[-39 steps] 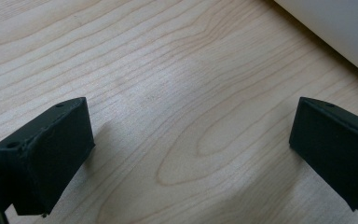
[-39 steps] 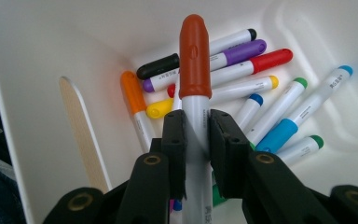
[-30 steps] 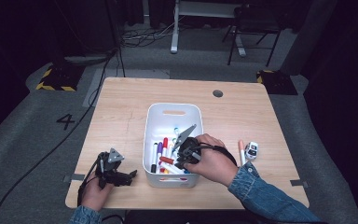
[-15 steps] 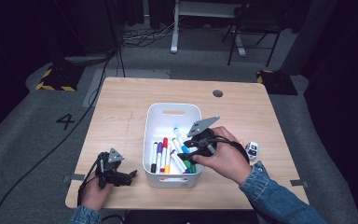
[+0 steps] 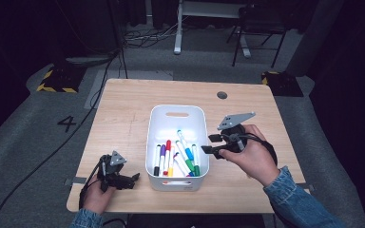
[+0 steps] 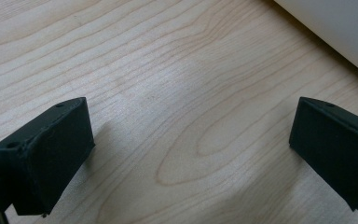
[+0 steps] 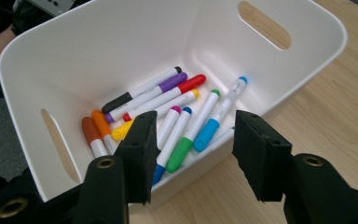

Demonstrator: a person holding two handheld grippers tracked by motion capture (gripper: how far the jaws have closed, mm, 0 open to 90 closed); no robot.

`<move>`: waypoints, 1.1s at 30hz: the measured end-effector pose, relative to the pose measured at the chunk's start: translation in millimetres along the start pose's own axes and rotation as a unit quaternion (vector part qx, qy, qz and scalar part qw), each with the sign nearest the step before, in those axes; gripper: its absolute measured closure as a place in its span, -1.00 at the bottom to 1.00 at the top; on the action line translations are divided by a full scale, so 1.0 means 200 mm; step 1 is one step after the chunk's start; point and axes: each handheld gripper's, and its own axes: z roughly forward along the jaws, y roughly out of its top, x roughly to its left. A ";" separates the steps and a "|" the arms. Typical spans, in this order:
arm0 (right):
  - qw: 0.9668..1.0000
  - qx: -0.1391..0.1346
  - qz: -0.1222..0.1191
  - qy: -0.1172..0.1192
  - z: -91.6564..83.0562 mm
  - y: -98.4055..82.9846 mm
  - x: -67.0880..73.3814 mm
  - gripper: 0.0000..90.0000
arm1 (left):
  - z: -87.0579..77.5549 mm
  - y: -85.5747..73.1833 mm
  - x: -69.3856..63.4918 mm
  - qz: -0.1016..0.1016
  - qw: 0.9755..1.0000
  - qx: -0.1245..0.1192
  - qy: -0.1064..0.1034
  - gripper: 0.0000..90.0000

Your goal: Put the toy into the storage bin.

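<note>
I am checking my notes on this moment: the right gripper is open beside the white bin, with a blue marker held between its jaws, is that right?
Not quite: nothing is between the jaws. In the right gripper view the right gripper stands open and empty beside the white bin, and the blue marker lies inside the bin with the others. The rest holds.
</note>
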 end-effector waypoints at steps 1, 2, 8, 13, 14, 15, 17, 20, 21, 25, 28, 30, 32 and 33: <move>1.000 0.000 0.000 -0.006 -0.01 -0.01 -0.02 0.14 | 0.00 0.00 0.00 0.000 1.000 0.000 0.001 -1.00; 1.000 -0.001 0.003 -0.011 -0.03 -0.02 -0.03 0.14 | 0.00 0.00 0.00 0.000 1.000 0.000 0.001 -1.00; 0.999 -0.005 0.030 -0.029 -0.09 -0.09 -0.10 0.18 | 0.00 0.00 0.00 0.000 1.000 0.000 0.001 -1.00; 0.997 0.000 0.053 -0.049 -0.11 -0.16 -0.18 0.20 | 0.00 0.00 0.00 0.000 1.000 0.000 0.001 -1.00; 0.997 0.001 0.058 -0.054 -0.11 -0.17 -0.19 0.21 | 0.00 0.00 0.00 0.000 1.000 0.000 0.001 -1.00; 0.997 0.000 0.060 -0.057 -0.12 -0.18 -0.20 0.21 | 0.00 0.00 0.00 0.000 1.000 0.000 0.001 -1.00; 0.996 0.004 0.067 -0.066 -0.12 -0.20 -0.23 0.21 | 0.00 0.00 0.00 0.000 1.000 0.000 0.001 -1.00; 0.994 0.008 0.076 -0.076 -0.13 -0.24 -0.26 0.21 | 0.00 0.00 0.00 0.000 1.000 0.000 0.001 -1.00; 0.993 0.010 0.083 -0.080 -0.13 -0.25 -0.27 0.21 | 0.00 0.00 0.00 0.000 1.000 0.000 0.000 -1.00; 0.991 0.013 0.098 -0.090 -0.14 -0.31 -0.31 0.21 | 0.00 0.00 0.00 0.000 1.000 0.000 0.001 -1.00; 0.989 0.018 0.109 -0.096 -0.15 -0.35 -0.33 0.22 | 0.00 0.00 0.00 0.000 1.000 0.000 0.001 -1.00; 0.988 0.021 0.114 -0.100 -0.15 -0.37 -0.35 0.22 | 0.00 0.00 0.00 0.000 1.000 0.000 0.001 -1.00; 0.987 0.024 0.120 -0.104 -0.15 -0.41 -0.36 0.22 | 0.00 0.00 0.00 0.001 1.000 0.000 0.000 -1.00; 0.987 0.025 0.123 -0.104 -0.15 -0.42 -0.37 0.22 | 0.00 0.00 0.00 0.000 1.000 0.000 0.001 -1.00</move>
